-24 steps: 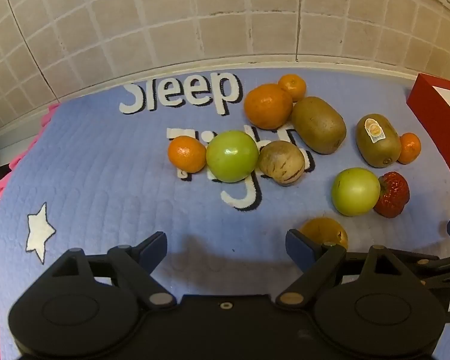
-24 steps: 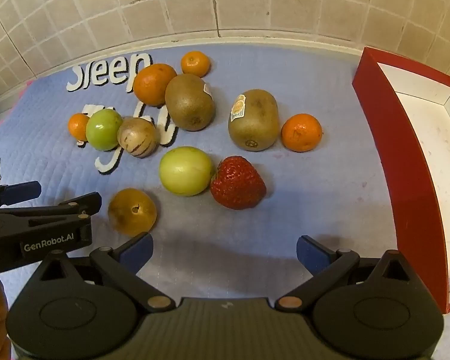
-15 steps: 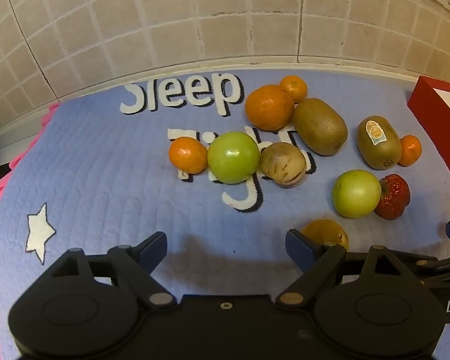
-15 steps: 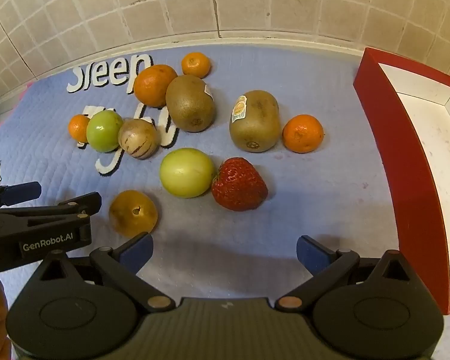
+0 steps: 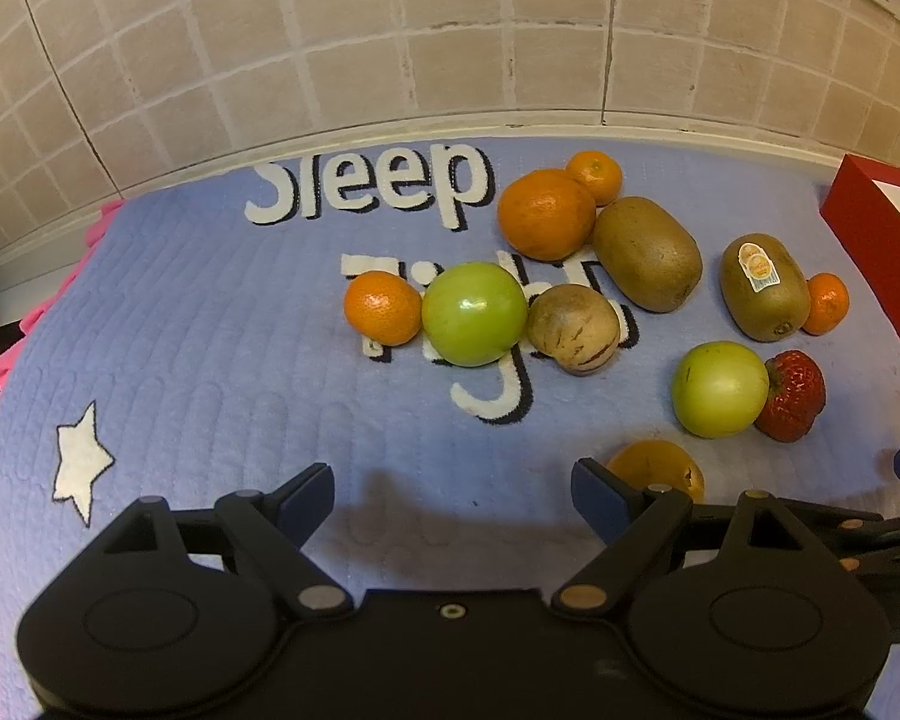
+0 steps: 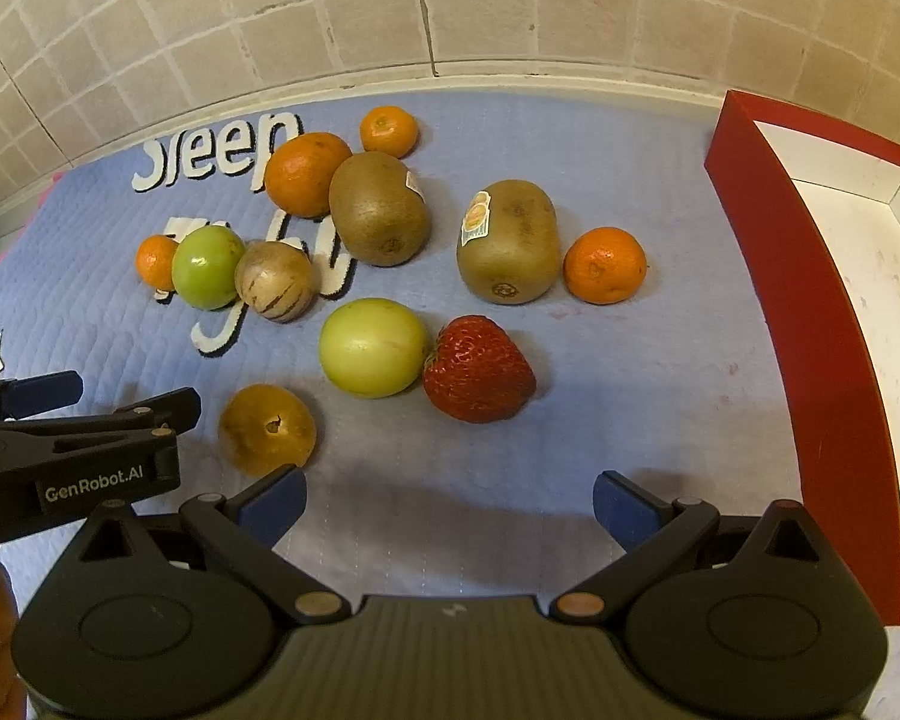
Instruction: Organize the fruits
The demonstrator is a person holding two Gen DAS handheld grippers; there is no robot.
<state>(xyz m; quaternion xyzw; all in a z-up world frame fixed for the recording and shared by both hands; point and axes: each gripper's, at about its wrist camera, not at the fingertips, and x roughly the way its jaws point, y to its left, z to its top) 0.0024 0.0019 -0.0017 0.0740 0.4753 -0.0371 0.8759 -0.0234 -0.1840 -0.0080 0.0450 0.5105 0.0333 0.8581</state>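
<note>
Eleven fruits lie loose on a blue quilted mat (image 6: 630,138), none between any jaws. Both grippers hang above the mat's near part, pitched down toward it.

Left gripper (image 5: 453,495): jaws spread wide, bare mat in the gap. Just beyond its right fingertip, partly hidden by it, a brownish-orange fruit (image 5: 660,465). Farther ahead, about in line with the gap: a small mandarin (image 5: 383,307), a green apple (image 5: 474,313) and a striped tan fruit (image 5: 573,327), touching in a row over white lettering. Beyond those, a large orange (image 5: 546,213) with a small mandarin (image 5: 595,175) behind it and a kiwi (image 5: 648,252) against its right side.

Right gripper (image 6: 450,507): jaws spread wide, nothing but mat between them. Ahead of the gap, a pale green apple (image 6: 372,347) and a strawberry (image 6: 479,369), touching. The brownish-orange fruit sits just beyond the left fingertip, close but apart as far as can be told. Farther out ahead, a stickered kiwi (image 6: 510,246) with a mandarin (image 6: 605,264) just beside it on the right. A red box with white inside (image 6: 822,330) stands well right of the right fingertip, holding no fruit where visible. The left gripper's black fingers enter this view at left, near the brownish-orange fruit.

Tiled wall (image 6: 510,6) behind the mat.
</note>
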